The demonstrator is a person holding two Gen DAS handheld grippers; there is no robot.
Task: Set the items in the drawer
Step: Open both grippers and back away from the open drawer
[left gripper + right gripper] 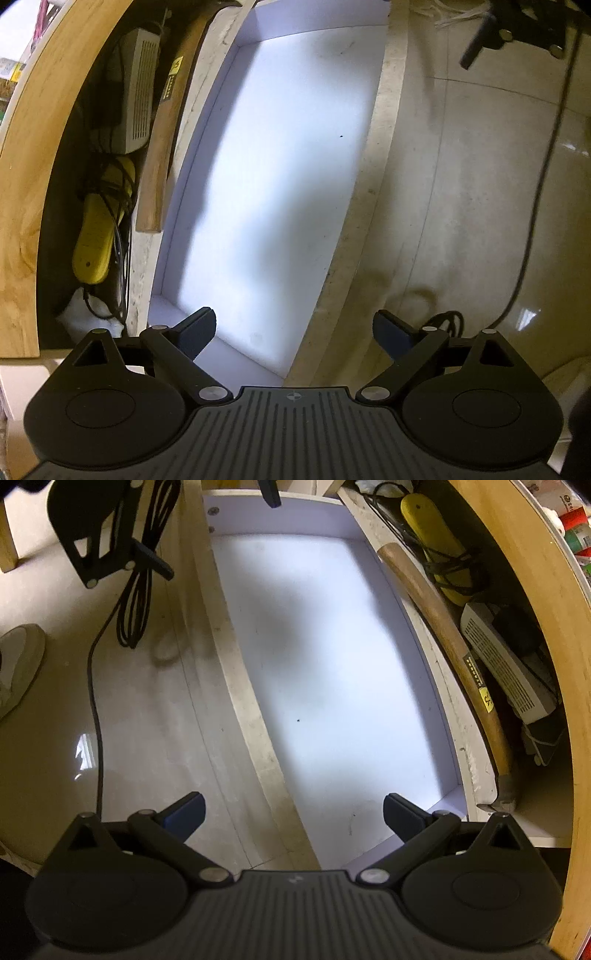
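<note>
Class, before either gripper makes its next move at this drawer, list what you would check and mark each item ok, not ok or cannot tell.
1. White-lined pull-out drawer is open: ok.
2. Drawer floor has room for items: ok, only a tiny dark speck shows.
3. Left gripper is open with nothing between its fingers: ok.
4. Right gripper is open with nothing between its fingers: ok.
5. Items to put away are located: cannot tell; the yellow power strip, wooden-handled hammer and white vented box lie in the compartment behind the drawer.
6. Black cable on the tiled floor stays clear of the drawer: ok.
</note>
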